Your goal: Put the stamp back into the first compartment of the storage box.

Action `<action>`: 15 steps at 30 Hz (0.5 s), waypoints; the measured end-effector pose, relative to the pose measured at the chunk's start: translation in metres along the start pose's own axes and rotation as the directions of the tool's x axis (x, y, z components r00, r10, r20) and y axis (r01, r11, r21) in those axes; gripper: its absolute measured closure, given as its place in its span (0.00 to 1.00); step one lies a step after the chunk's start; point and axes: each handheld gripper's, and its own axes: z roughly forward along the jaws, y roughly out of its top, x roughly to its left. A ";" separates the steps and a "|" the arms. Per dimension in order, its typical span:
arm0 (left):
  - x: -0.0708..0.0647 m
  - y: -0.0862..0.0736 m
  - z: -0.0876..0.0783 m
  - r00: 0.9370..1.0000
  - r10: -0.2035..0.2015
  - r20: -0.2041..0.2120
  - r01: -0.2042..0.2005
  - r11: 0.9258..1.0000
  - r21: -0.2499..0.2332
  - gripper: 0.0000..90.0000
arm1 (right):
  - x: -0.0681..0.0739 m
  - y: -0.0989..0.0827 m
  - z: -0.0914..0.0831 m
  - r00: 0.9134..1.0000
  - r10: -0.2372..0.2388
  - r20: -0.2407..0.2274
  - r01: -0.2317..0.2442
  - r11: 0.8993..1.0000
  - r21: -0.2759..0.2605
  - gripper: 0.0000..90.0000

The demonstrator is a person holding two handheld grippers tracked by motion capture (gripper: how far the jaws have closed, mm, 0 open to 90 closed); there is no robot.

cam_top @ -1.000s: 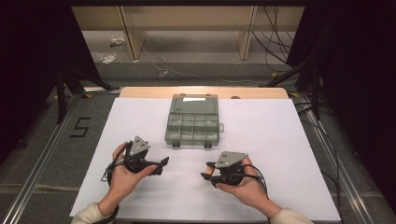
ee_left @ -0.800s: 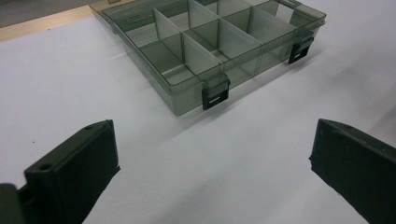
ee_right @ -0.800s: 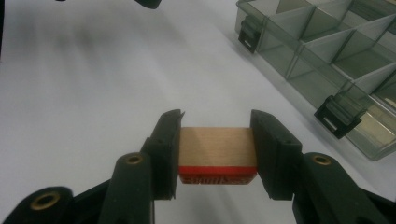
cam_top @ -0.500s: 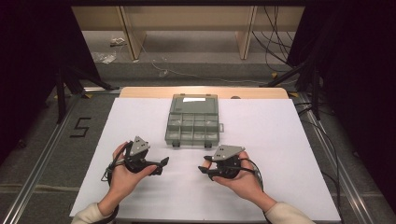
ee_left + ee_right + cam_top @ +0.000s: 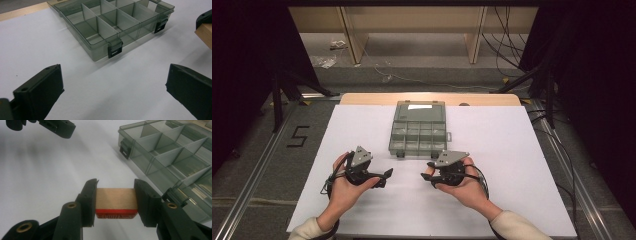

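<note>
Your white tabletop (image 5: 522,165) holds a see-through box (image 5: 418,129) with little compartments, at twelve o'clock from your hands. Your left claw (image 5: 384,177) is spread wide with nothing in it. Your right claw (image 5: 428,176), at three o'clock from the left one, pinches a small wooden block (image 5: 116,198) with a red edge, just beside the box.

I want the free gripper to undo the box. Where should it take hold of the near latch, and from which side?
Grip the black latch tab on the compartment box's front wall, coming in low from the front. It juts out from the wall, so the open left gripper, already facing it, could probably close across its two side edges.
</note>
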 end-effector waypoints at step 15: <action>-0.001 0.000 0.000 1.000 0.003 0.006 -0.003 1.000 0.001 0.00 | -0.006 0.010 0.008 1.000 0.003 0.015 -0.003 1.000 -0.008 0.62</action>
